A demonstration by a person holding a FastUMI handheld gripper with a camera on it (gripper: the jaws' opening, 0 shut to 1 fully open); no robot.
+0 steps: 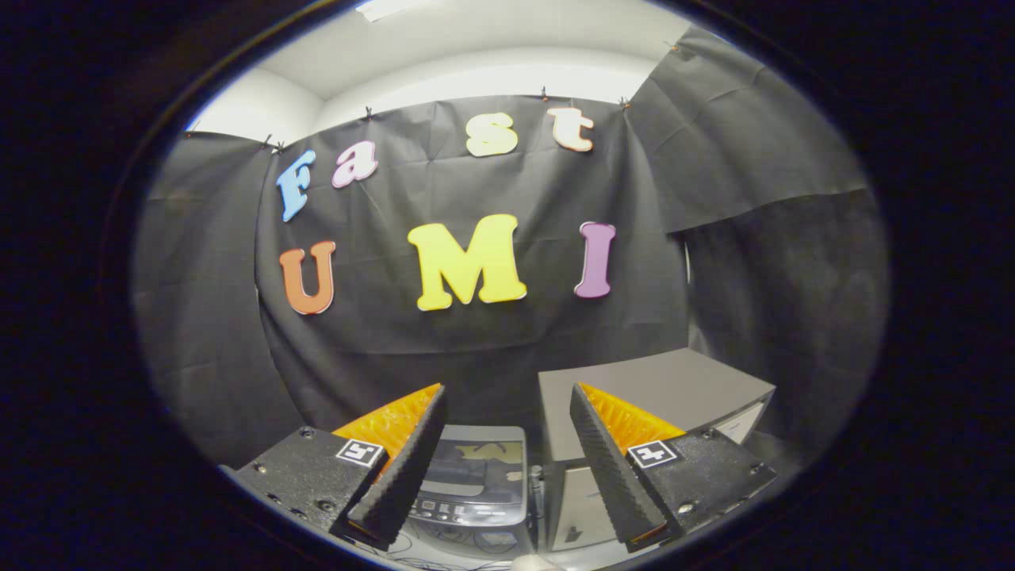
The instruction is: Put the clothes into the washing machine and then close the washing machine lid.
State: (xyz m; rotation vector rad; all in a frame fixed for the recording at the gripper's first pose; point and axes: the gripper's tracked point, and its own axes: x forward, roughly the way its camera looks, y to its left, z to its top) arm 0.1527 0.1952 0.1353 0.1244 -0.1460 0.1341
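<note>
Between the gripper's (507, 396) parted, empty fingers: one washing machine (474, 476).

- This is a small booth made for recording, not a real home.
- Black cloth (476, 333) hangs all around as walls, pinned up with little clips (369, 112).
- A white ceiling (476, 40) shows above the cloth.
- A small washing machine (476, 484) sits low at the far side.
- A grey cabinet (650, 396) stands just to its right.

Black cloth walls (476, 333), white ceiling (476, 47), grey cabinet (658, 388)
</note>
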